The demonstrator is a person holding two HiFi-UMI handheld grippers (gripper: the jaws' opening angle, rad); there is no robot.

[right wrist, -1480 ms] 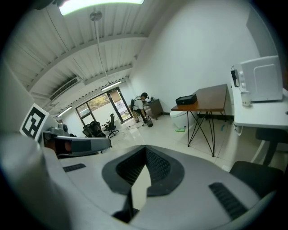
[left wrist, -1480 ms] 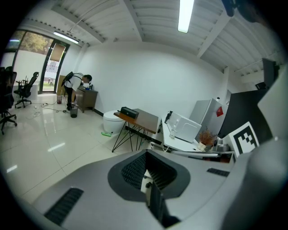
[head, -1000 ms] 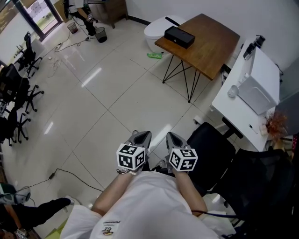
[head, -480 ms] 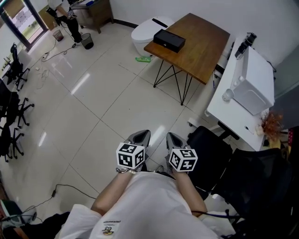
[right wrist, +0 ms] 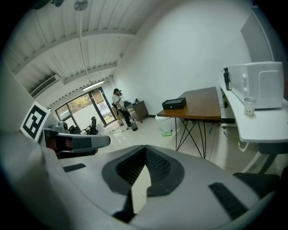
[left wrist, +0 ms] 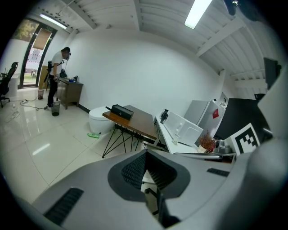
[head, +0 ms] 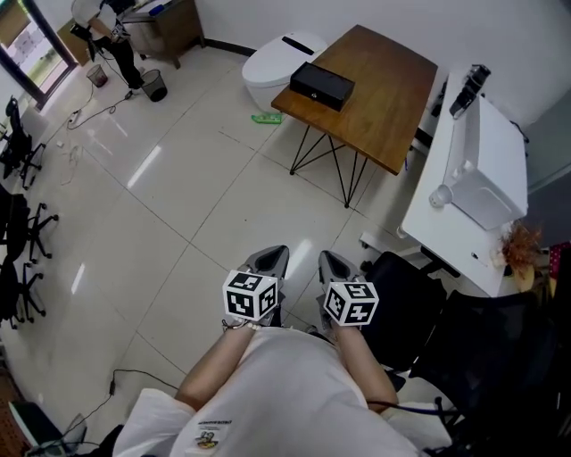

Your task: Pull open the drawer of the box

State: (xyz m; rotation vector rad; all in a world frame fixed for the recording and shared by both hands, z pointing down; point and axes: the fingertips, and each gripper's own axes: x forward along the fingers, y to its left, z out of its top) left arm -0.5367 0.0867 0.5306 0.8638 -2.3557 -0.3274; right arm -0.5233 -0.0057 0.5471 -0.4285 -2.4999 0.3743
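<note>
Left gripper (head: 270, 259) and right gripper (head: 336, 263), lower centre: jaws together, empty. Box (head: 323, 82), top centre, is probably light and rigid; brace it, then pinch its drawer front.

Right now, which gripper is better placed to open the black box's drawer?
Right, only slightly. The left gripper and right gripper are both shut, empty, far from the black box on the wooden table; the right lines up better.

We see a glossy tiled floor (head: 178, 205) spreading ahead of the left gripper (head: 270, 257). 1 wooden table (head: 393, 89) stands farther ahead to its right, and 1 white desk (head: 443, 239) lies well right. White walls (left wrist: 148, 67) rise beyond, with 1 strip light (left wrist: 198, 13) overhead.
</note>
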